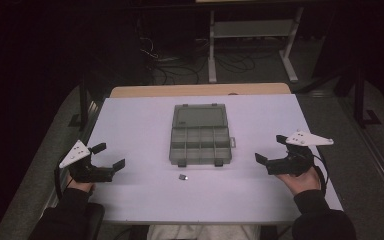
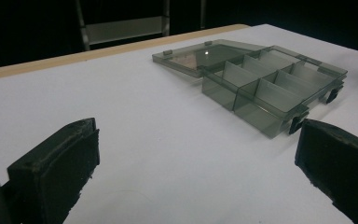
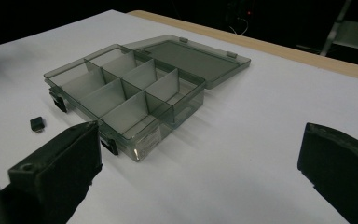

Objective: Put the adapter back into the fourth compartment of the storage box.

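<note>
At the middle of the white table (image 1: 130, 125), a smoky transparent plastic compartment box (image 1: 200, 145) lies open. Just before it, a small black piece (image 3: 37, 123) is seen; its form is hard to make out. Well apart, the left gripper (image 1: 111, 156) and right gripper (image 1: 269, 149) are held wide open, empty.

Left gripper view. My left gripper (image 2: 200, 172) stands with its two black fingers (image 2: 56, 172) wide apart at 7 and 4 o'clock, nothing between them but bare white worktop (image 2: 121, 107). At 1 o'clock I see the smoky transparent organiser box (image 2: 272, 86) lying open, its dividers marking off several compartments and its lid (image 2: 200, 56) folded flat behind it. A tan edge strip (image 2: 74, 57) borders the worktop's far side at 11 o'clock.
</note>
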A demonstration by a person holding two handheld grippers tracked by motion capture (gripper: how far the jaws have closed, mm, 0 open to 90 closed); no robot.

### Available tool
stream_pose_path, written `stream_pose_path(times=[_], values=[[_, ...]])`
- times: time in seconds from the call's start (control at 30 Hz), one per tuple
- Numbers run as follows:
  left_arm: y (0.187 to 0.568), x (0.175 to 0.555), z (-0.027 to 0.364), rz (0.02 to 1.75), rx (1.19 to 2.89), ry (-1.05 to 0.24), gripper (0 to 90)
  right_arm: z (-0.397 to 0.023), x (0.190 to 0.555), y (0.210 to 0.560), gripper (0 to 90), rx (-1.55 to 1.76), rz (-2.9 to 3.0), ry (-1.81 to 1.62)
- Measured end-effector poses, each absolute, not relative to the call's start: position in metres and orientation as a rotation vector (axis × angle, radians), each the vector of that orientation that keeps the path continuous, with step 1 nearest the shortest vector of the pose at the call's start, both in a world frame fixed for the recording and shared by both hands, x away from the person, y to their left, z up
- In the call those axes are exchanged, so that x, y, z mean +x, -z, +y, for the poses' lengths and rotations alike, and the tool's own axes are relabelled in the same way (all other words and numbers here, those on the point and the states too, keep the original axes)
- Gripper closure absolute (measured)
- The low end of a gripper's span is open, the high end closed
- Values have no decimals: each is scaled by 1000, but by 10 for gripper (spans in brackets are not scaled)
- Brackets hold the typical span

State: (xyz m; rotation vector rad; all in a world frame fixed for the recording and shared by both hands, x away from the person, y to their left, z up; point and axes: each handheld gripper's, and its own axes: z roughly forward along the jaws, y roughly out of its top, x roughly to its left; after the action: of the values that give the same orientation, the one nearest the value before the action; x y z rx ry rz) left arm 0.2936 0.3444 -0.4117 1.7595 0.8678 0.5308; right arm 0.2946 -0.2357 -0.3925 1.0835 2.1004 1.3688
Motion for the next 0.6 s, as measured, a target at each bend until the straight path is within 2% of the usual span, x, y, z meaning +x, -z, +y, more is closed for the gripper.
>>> stream_pose_path(times=[0.6], values=[[411,293,343,861,1778,-549,0,-234,294,393,0,1091,2117,-1325]])
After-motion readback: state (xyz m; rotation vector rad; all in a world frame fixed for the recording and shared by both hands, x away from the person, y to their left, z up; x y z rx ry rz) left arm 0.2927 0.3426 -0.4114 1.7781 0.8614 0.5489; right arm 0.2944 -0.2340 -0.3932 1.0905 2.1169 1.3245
